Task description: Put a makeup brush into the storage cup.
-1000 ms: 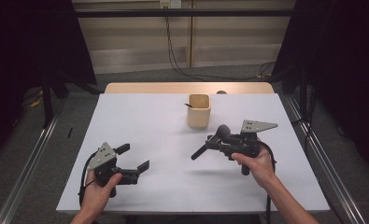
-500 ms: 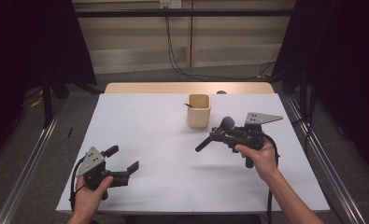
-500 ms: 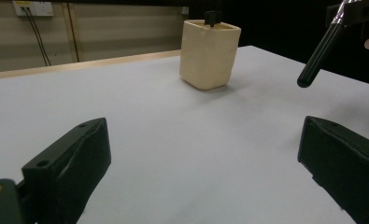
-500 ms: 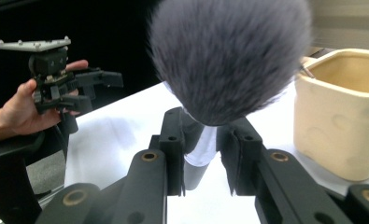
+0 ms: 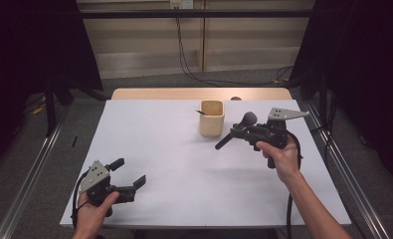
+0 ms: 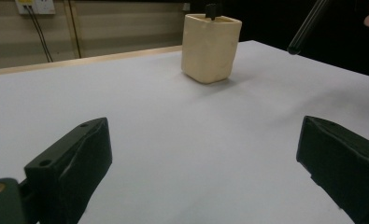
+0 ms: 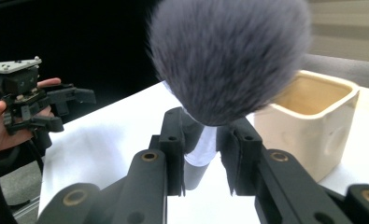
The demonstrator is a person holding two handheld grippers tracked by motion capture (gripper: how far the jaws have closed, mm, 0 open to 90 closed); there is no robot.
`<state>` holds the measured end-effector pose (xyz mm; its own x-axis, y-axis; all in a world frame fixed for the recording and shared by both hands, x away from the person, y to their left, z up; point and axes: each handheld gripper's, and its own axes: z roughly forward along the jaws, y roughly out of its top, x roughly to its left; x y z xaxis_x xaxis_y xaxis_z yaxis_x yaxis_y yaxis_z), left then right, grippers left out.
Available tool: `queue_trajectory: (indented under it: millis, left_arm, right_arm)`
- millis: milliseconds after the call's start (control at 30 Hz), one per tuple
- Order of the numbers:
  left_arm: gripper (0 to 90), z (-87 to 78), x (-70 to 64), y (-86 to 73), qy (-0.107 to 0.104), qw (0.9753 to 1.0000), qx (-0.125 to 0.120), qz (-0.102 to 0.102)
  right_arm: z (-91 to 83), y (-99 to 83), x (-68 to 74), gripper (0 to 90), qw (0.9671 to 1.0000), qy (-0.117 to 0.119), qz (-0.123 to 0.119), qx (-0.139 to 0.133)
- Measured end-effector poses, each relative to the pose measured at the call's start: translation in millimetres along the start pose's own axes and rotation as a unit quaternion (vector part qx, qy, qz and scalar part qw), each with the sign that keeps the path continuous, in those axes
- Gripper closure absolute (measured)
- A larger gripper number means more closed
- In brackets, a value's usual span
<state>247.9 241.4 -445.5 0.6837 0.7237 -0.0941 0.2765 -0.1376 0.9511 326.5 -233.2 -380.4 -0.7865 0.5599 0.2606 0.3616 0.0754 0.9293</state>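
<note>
I see the cup (image 5: 212, 118) near the tabletop's (image 5: 174, 149) far edge, the brush (image 5: 236, 130) just right, my left gripper (image 5: 129, 174) at the near-left corner.

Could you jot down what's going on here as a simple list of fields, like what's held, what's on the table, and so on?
Surface: white table
Right hand-held gripper: shut on a brush with a dark fluffy head, held above the table
Left hand-held gripper: open, holding nothing, near the front left of the table
Container: cream cup, upright near the back of the table, with something dark inside
Brush and cup: apart, brush to the cup's right in the high view
</note>
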Motion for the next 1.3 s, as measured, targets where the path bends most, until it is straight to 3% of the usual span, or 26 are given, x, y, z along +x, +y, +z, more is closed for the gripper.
queue_trajectory:
  millis: [400,567,900,1300]
  left_arm:
    - [3.2,-2.4,3.5,1.5,-0.004,1.0000,-0.002,-0.001]
    - [3.2,-2.7,3.9,-0.3,0.003,1.0000,0.000,-0.003]
    - [3.3,-1.0,1.6,-0.7,-0.003,1.0000,0.005,0.000]
    - [3.2,-0.9,3.2,-1.5,-0.002,0.9999,0.010,0.003]
  right_arm:
    - [6.1,28.2,-14.1,71.9,0.9993,-0.027,-0.017,0.019]
    - [9.7,38.8,-18.2,71.9,0.9989,-0.038,-0.023,0.015]
    - [14.7,65.3,-27.2,72.0,0.9969,-0.069,-0.034,0.012]
    - [28.9,76.9,-38.9,71.9,0.9944,-0.099,-0.036,0.014]
